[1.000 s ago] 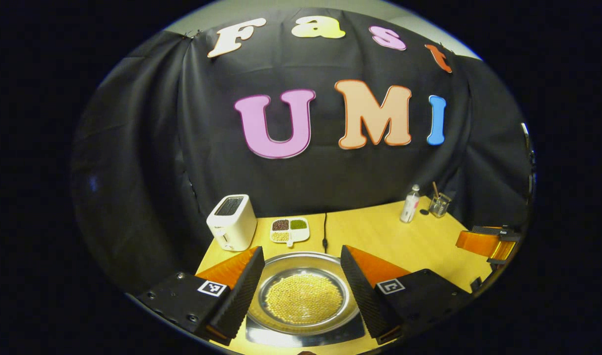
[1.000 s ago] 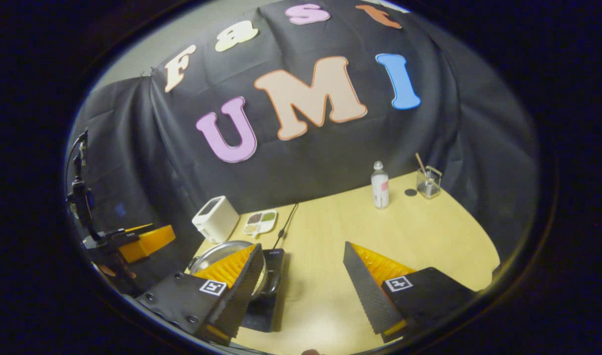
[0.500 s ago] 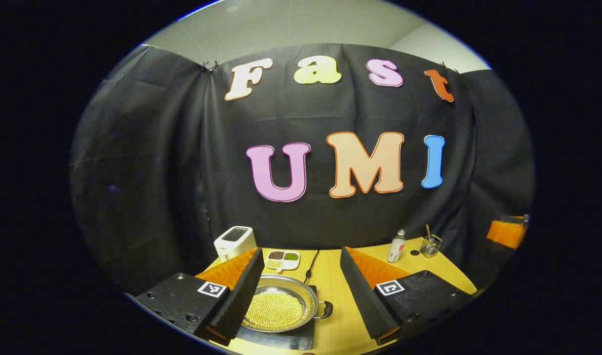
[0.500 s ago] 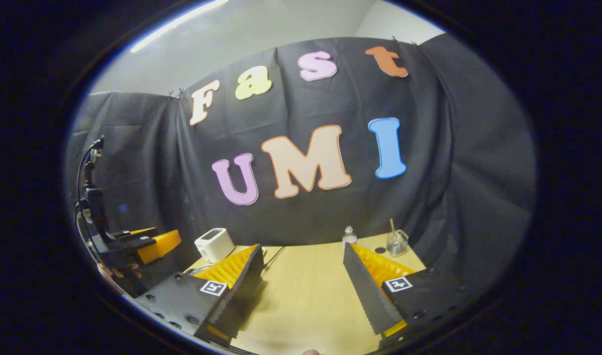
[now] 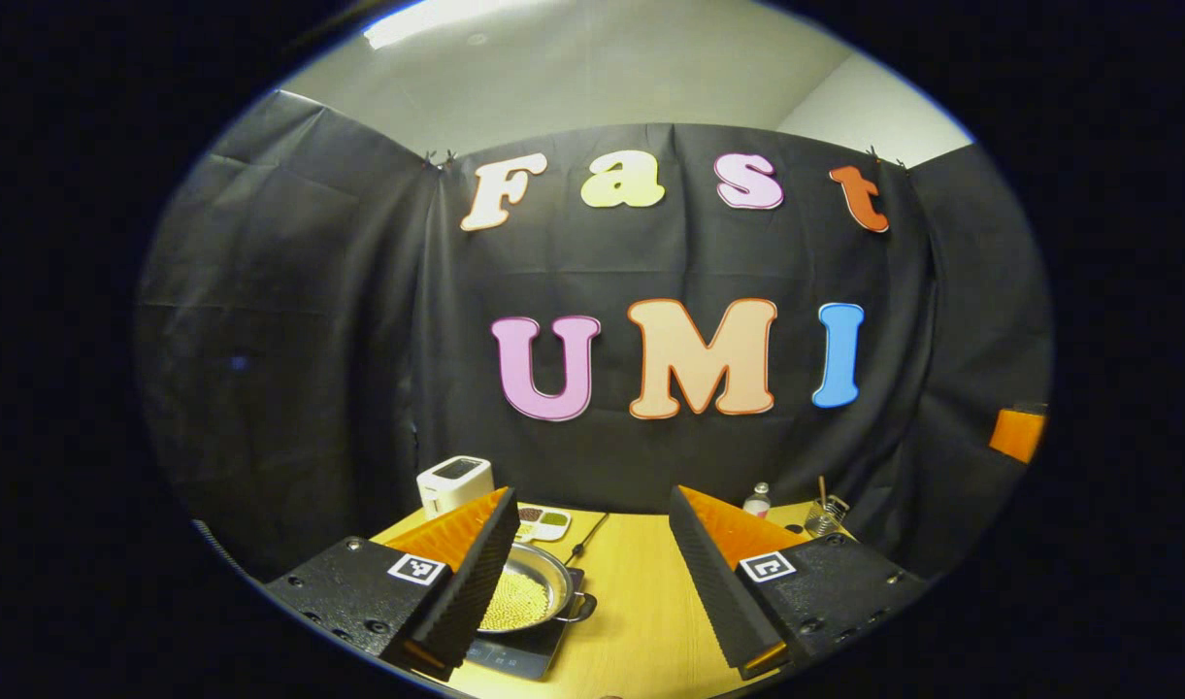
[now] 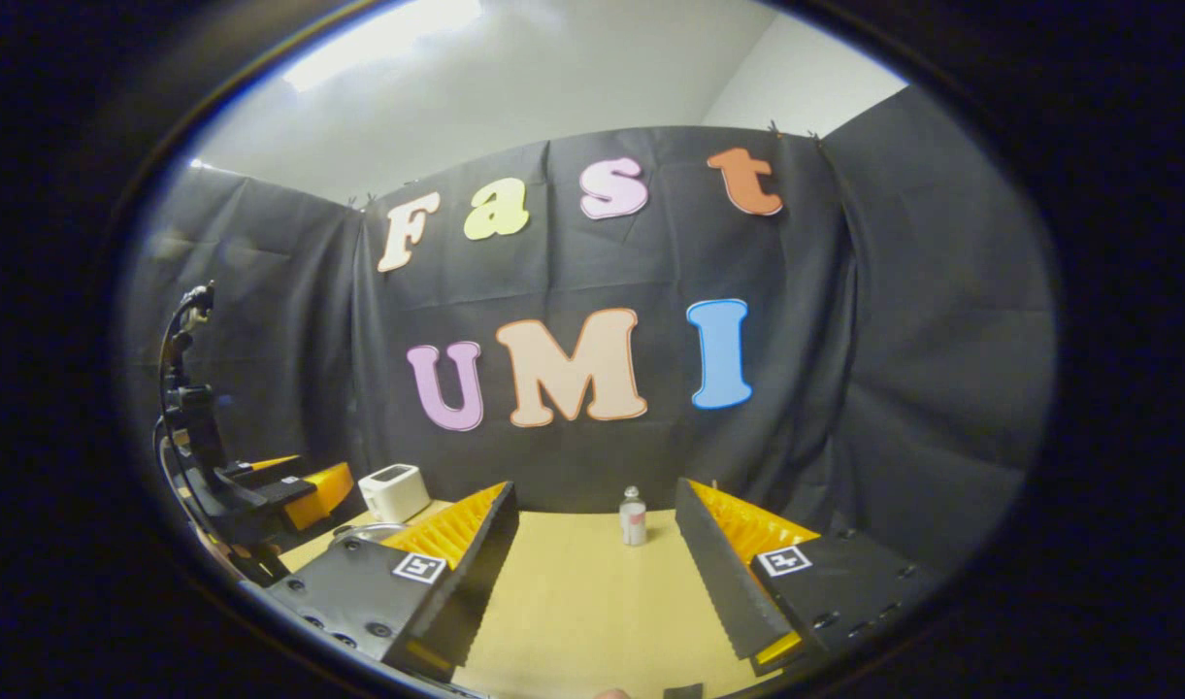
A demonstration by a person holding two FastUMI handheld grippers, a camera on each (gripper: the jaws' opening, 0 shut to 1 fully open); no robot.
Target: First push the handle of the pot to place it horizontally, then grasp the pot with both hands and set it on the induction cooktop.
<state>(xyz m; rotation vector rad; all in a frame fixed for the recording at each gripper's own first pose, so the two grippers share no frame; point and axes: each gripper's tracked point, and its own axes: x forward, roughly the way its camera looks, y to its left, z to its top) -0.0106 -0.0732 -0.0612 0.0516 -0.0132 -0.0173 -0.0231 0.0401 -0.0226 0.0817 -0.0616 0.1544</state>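
Left gripper view: the pot (image 5: pixel 526 600) is seen seated on the induction cooktop (image 5: pixel 514 652) near the desk's (image 5: pixel 641 621) left edge, both grippers' fingers (image 5: pixel 471 582) spread wide, empty.

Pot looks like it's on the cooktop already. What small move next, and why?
Probably none on the pot: it sits on the induction cooktop with its side handle level, and both the left gripper and right gripper are open and holding nothing. I'd just ease both back a little and stop.
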